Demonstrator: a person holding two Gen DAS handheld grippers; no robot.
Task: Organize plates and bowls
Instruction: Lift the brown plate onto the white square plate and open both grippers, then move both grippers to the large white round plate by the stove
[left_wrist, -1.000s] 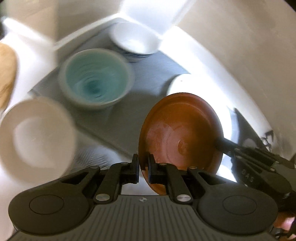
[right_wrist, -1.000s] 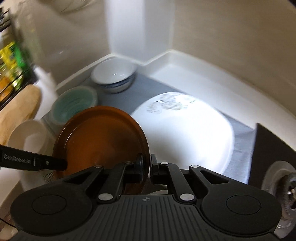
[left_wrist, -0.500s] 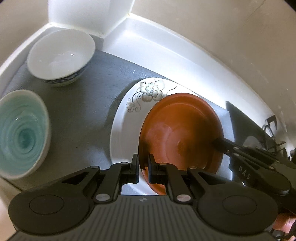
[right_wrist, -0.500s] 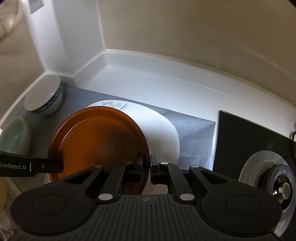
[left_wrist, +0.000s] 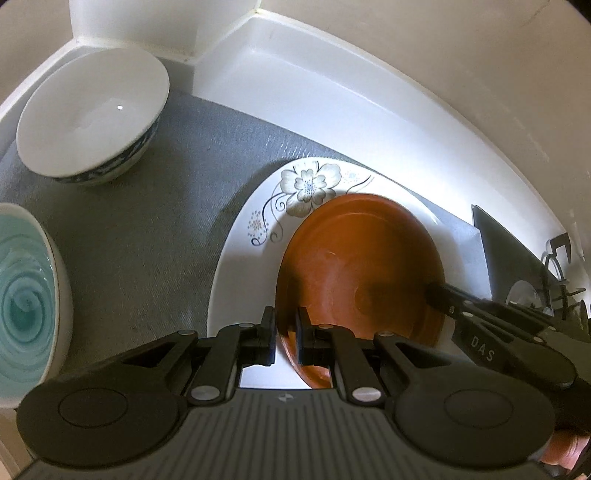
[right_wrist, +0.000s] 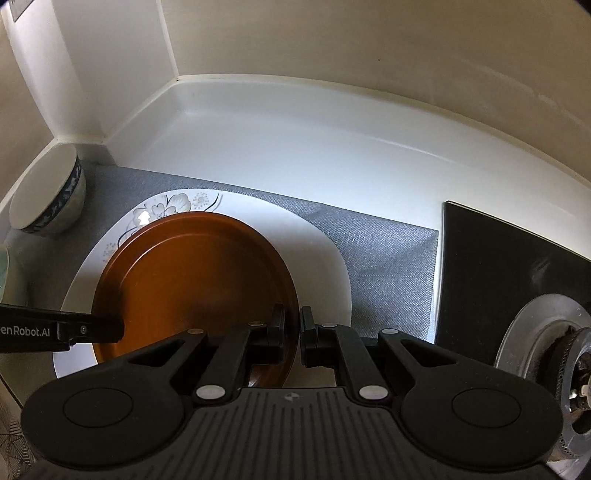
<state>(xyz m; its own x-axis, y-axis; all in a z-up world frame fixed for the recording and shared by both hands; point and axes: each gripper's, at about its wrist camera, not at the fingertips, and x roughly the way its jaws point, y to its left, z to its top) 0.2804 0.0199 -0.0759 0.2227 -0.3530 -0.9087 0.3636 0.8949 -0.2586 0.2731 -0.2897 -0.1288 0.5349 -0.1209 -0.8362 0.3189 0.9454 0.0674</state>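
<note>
Both hand-held grippers are clamped on the brown plate (left_wrist: 354, 273): the left hand-held gripper (left_wrist: 286, 334) pinches its near-left rim with the jaws drawn narrow around the edge, and the right hand-held gripper (right_wrist: 293, 338) bites the opposite rim in the same way. Two grips on opposite edges look chosen to keep the plate level and stop it swinging as it goes down. It sits low over the flowered white plate (left_wrist: 258, 266), covering most of the middle and leaving the flower print bare toward the back; whether it already rests on that plate or hangs just above cannot be told. Stacking smaller on larger seems the aim. The white plate lies on a grey mat (left_wrist: 147, 236) on the bench. A white bowl with blue pattern (left_wrist: 88, 114) and a teal bowl (left_wrist: 26, 299) stand apart on the mat's left, probably awaiting nesting. A stove burner (right_wrist: 554, 347) lies to the right.
</note>
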